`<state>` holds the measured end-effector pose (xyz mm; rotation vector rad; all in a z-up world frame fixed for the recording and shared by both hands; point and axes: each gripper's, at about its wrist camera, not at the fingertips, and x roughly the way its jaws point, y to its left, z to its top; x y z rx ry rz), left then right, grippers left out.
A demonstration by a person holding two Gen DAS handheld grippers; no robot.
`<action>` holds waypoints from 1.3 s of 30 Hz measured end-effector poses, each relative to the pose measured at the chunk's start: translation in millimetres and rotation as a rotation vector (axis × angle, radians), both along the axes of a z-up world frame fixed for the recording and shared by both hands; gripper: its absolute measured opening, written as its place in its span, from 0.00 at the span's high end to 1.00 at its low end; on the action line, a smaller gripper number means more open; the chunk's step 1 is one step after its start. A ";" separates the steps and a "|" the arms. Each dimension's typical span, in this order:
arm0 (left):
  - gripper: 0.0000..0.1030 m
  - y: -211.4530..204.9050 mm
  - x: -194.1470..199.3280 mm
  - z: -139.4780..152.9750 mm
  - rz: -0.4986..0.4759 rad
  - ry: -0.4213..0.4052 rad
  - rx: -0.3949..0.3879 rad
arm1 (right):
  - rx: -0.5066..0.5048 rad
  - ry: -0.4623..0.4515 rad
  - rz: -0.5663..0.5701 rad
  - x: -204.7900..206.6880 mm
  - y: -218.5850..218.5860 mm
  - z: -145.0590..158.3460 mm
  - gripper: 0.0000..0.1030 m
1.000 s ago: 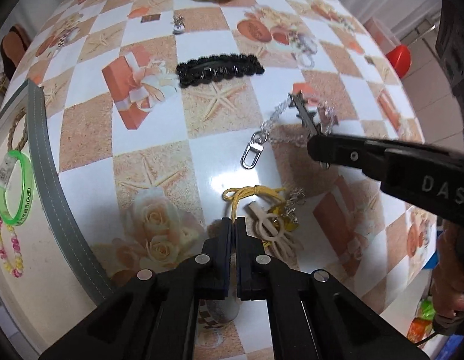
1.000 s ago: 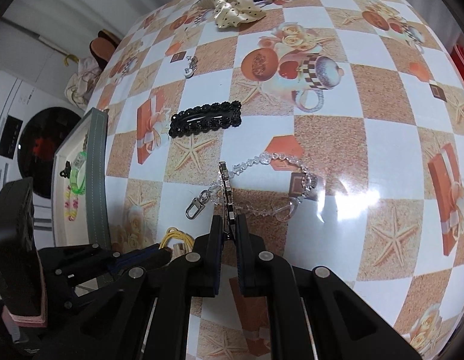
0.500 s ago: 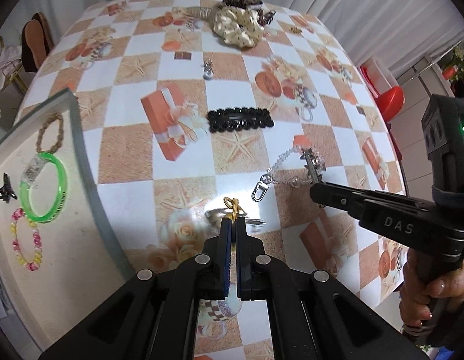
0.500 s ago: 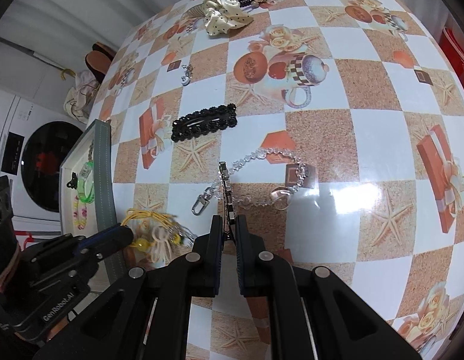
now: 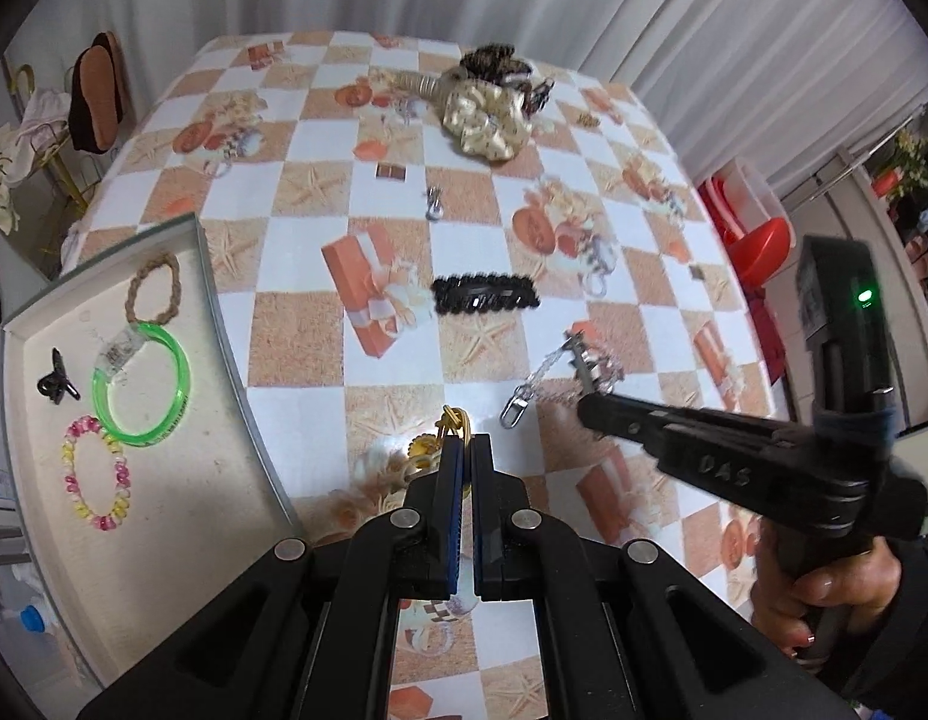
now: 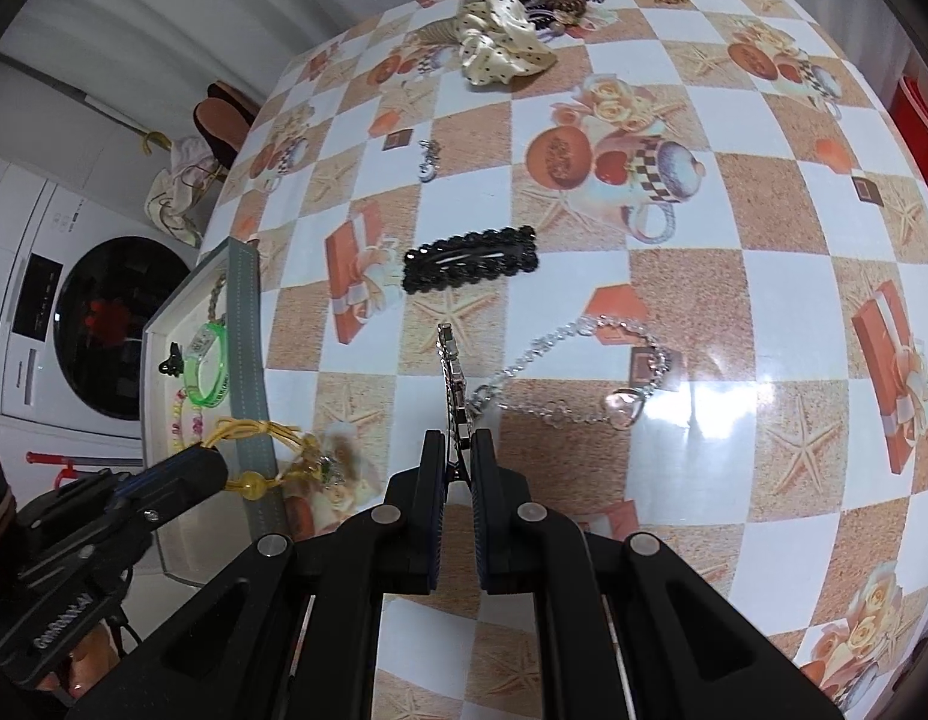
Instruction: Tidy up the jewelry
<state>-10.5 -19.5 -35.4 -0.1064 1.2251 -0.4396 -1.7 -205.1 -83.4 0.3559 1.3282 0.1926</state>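
Left gripper [image 5: 464, 450]: clamped on yellow cord charm [image 6: 266, 450], mostly hidden by fingers.
Right gripper [image 6: 458, 450]: clamped on silver clip [image 6: 451, 378] beside bead chain [image 6: 584, 372].
Tray [image 5: 224, 324]: left of chain, cropped.

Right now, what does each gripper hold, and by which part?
Left gripper: the yellow cord, pinched at its loop end. Right gripper: a silver clip, pinched at its near end.

Black grippers [image 5: 463, 450] (blue-lined jaws).
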 end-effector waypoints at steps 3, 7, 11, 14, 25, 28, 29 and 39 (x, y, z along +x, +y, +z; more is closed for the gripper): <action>0.93 0.6 -0.5 12.8 -0.005 -0.020 -0.018 | -0.002 -0.004 0.002 0.3 4.3 4.9 0.91; 0.93 -0.1 -0.5 25.4 -0.014 -0.035 -0.036 | -0.004 -0.011 0.002 0.8 9.6 12.0 0.91; 0.93 -4.9 0.4 26.4 -0.029 -0.033 -0.026 | -0.007 -0.018 -0.007 -0.4 11.1 19.1 0.91; 0.93 -18.4 3.7 -5.1 -0.077 0.005 0.101 | -0.015 -0.015 -0.021 -3.0 8.9 22.6 0.91; 0.93 -16.0 -4.9 3.4 -0.100 0.054 0.071 | -0.013 0.011 -0.097 -18.7 -11.9 35.8 0.91; 0.93 -5.4 -5.1 21.6 -0.081 0.054 0.035 | -0.010 0.005 -0.114 -21.6 -17.4 42.5 0.91; 0.93 -2.8 -4.2 27.7 -0.072 0.053 0.014 | -0.010 0.001 -0.117 -22.4 -18.5 45.4 0.91; 0.93 -7.0 -5.7 73.0 -0.088 -0.020 0.028 | -0.003 -0.016 -0.117 -25.6 -14.3 63.8 0.91</action>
